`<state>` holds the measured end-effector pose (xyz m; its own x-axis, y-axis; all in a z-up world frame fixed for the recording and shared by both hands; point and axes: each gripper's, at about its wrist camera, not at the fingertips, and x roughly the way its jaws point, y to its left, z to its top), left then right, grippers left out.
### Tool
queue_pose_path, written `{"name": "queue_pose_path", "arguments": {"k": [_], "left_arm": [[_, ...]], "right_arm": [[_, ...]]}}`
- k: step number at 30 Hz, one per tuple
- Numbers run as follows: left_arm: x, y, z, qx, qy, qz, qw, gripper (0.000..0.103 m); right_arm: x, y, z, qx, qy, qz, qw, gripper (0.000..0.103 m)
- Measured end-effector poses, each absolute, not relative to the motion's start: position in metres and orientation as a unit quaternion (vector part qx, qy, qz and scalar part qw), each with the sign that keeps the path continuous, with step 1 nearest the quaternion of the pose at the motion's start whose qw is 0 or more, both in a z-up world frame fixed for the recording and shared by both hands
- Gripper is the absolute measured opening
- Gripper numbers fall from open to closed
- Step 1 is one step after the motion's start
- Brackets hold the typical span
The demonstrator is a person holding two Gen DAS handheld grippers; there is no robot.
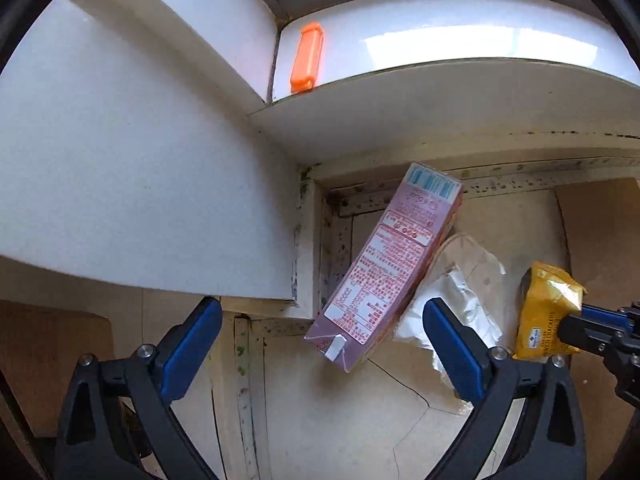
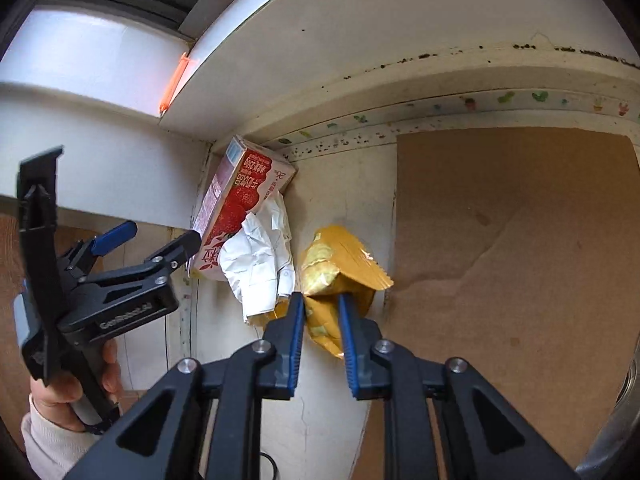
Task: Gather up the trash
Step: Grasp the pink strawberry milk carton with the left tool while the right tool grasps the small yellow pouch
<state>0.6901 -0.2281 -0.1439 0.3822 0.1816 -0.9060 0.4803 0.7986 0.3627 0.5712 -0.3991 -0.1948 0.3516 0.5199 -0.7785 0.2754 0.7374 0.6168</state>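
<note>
Red-and-white strawberry-printed carton (image 2: 236,204), crumpled white paper (image 2: 260,268), golden-yellow wrapper (image 2: 340,256) between the blue-padded black right tool (image 2: 322,308).

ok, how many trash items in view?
3. Pink carton leaning in the corner; crumpled white paper beside it; yellow wrapper pinched in the right gripper. More may be hidden underneath.

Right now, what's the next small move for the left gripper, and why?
Probably ease the left gripper forward and close on the pink carton. Its fingers are wide open with the carton's near end between them, while the right gripper already pinches the yellow wrapper.
</note>
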Motion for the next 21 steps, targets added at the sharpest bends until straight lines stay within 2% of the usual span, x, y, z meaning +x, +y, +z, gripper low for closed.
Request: {"name": "queue_pose_path", "arguments": {"k": [4,8,21], "left_arm": [[0.682,-0.235,-0.141,0.297,0.549,-0.128,0.771,0.100],[0.682,-0.252,-0.145,0.308,0.532,-0.146,0.775,0.090],[0.721,-0.271,-0.205,0.370,0.567,-0.127,0.725,0.086]], "right_arm": [[0.568,-0.399,-0.192,0.341,0.559,0.090,0.751,0.015],[0.568,-0.404,-0.192,0.346,0.550,0.092,0.754,0.015],[0.543,-0.416,-0.175,0.364,0.529,0.111,0.758,0.015]]}}
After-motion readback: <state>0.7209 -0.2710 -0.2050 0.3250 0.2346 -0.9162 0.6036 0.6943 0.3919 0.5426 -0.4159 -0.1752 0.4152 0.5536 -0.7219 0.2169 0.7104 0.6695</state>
